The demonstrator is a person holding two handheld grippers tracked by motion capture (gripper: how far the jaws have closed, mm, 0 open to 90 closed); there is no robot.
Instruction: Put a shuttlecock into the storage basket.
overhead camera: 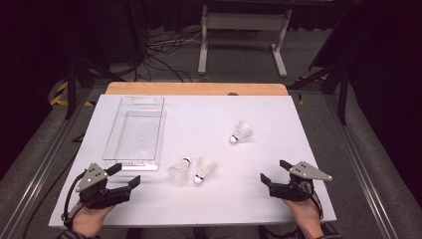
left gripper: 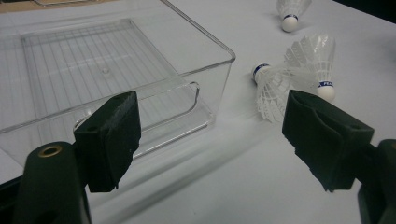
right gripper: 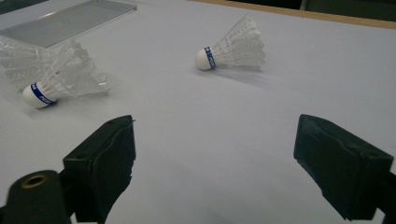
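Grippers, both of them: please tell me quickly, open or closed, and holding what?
Left gripper: open, holding nothing, near the clear tray.
Right gripper: open, holding nothing, above the bare table.

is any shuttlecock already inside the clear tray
No, the clear tray holds nothing, and all three shuttlecocks lie on the white table to its right.
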